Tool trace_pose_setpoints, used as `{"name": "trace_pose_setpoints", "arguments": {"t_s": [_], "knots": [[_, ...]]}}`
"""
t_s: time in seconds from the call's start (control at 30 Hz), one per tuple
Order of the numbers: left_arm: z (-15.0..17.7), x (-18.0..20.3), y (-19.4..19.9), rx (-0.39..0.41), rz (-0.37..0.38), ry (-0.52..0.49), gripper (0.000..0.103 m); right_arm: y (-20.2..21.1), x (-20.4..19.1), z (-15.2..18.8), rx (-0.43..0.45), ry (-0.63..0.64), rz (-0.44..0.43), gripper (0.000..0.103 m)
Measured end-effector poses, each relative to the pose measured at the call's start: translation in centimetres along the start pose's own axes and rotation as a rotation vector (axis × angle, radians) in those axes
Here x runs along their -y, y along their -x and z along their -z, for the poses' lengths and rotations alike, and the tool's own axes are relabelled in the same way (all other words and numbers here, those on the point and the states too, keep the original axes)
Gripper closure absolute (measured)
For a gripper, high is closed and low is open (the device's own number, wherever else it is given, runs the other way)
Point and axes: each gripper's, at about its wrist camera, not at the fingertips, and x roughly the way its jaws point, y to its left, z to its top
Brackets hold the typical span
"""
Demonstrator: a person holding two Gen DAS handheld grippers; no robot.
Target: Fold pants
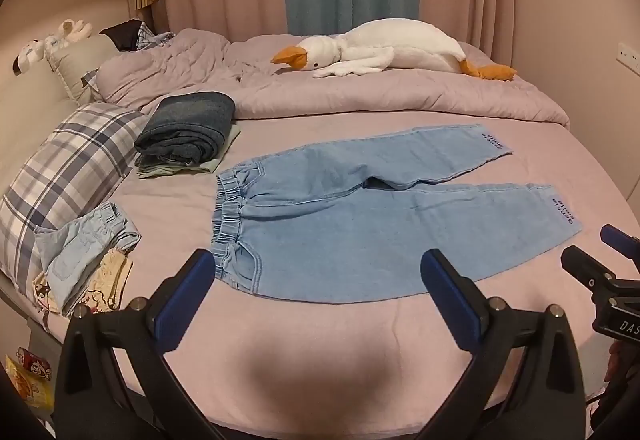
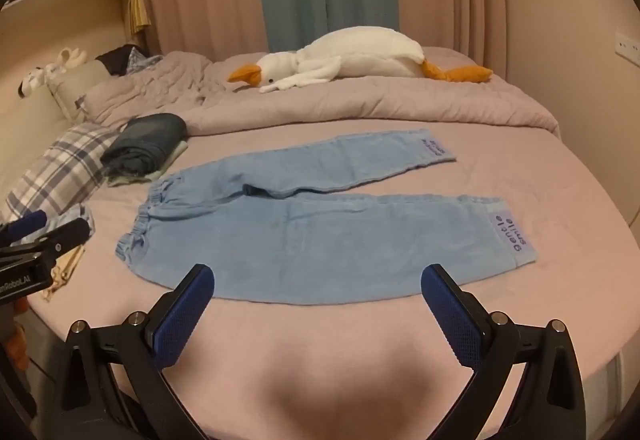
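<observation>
- Nearest: left tool (image 1: pixel 316 272) and right tool (image 2: pixel 318 286), both spread wide with nothing between the blue pads, hovering over the near edge of the bed (image 1: pixel 360 328). Count: two tools.
- Just beyond: one pair of light blue pants (image 1: pixel 360 224) lying flat on the pink sheet, waistband to the left, two legs running right and splayed apart, each cuff with a printed label.
- Left side of the bed: a small heap of crumpled clothes (image 1: pixel 84 260) near the edge, one plaid pillow (image 1: pixel 68 176) beside it, and farther back a stack of folded clothes (image 1: pixel 188 128), dark denim on top.
- Far: bunched quilt (image 1: pixel 360 92) across the bed, one plush goose (image 1: pixel 384 48) lying on it, curtains behind.
- Risks, my reading: the legs are spread, so a lengthwise fold could land skewed unless both ends are lifted together. Pinching only the top layer at waistband or cuff would leave the lower layer dragging. The soft sheet could get caught with the denim and bunch underneath.
</observation>
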Motion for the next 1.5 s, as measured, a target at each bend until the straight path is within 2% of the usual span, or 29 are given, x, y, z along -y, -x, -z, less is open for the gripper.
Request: {"name": "trace_pose_setpoints", "arguments": {"t_s": [1.5], "knots": [[0.07, -0.68, -0.35, 0.0, 0.014, 0.0, 0.0, 0.24, -0.56, -0.51, 0.018, 0.023, 0.0, 0.0]]}}
